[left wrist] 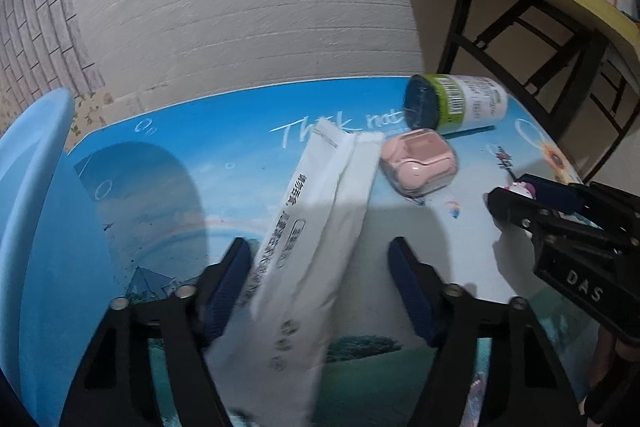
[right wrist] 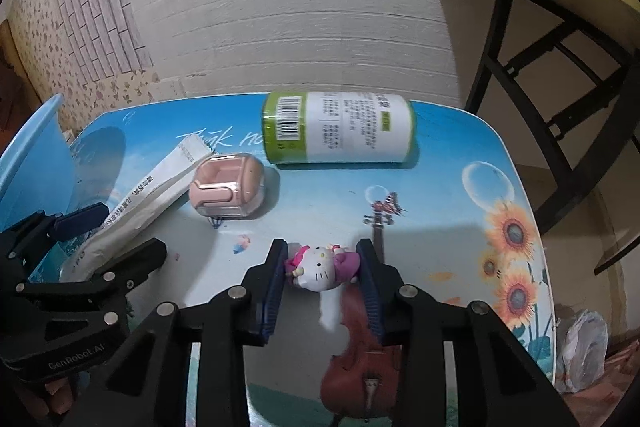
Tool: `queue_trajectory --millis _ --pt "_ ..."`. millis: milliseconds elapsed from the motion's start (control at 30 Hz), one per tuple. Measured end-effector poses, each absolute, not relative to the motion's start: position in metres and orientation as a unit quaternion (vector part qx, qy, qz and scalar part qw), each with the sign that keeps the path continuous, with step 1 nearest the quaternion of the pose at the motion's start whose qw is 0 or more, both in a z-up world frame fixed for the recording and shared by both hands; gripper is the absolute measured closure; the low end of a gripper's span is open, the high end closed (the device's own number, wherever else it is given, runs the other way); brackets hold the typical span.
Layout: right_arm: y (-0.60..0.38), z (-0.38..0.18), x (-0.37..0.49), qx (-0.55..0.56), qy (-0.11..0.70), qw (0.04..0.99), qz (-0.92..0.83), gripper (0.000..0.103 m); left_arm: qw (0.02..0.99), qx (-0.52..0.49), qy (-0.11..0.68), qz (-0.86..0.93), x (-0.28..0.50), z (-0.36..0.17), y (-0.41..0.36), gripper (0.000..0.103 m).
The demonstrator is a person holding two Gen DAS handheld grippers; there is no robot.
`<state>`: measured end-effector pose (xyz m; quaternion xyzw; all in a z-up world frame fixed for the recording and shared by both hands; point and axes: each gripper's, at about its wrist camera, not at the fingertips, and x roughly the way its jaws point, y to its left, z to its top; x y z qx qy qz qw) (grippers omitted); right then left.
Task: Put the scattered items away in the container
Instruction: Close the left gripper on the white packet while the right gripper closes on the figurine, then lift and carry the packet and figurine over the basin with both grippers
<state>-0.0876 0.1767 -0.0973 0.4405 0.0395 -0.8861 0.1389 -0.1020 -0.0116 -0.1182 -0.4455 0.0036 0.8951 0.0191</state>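
Packet (left wrist: pixel 316 227) between wide-open left gripper (left wrist: pixel 320 255) jaws, near end cut off below. Toy (right wrist: pixel 320 267) squeezed between right gripper (right wrist: pixel 322 259) jaws, back half hidden. Case (left wrist: pixel 420 163) and can (left wrist: pixel 456 105) beyond the jaws. Bin (left wrist: pixel 28 187) left, mostly cut off.

Glossy printed blue tabletop (right wrist: pixel 440 163) – smooth, reflective. Flat white paper packet (left wrist: pixel 320 211), matt and creased; pink earbud case in clear glossy plastic (right wrist: pixel 228 187); green-and-white cylindrical canister (right wrist: pixel 340 127) with shiny film label. Rough white-painted brick wall (right wrist: pixel 300 7).
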Motion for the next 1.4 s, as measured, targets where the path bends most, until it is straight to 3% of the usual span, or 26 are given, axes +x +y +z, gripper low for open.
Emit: queue_trajectory --millis 67,467,767,1400 --pt "0.179 -0.097 -0.086 0.44 0.037 0.136 -0.887 0.067 0.028 -0.44 0.009 0.897 -0.099 -0.117 -0.007 0.053" --pt "0.189 -0.095 -0.073 0.438 0.025 0.134 -0.889 0.067 0.045 -0.433 -0.009 0.9 -0.089 -0.113 -0.008 0.076" --pt "0.197 -0.093 -0.069 0.442 0.007 0.136 -0.886 0.067 0.058 -0.428 -0.012 0.902 -0.073 -0.105 -0.005 0.082" --pt "0.199 -0.066 -0.041 0.417 0.005 0.141 -0.898 0.067 0.071 -0.399 -0.027 0.914 -0.041 -0.073 -0.007 0.082"
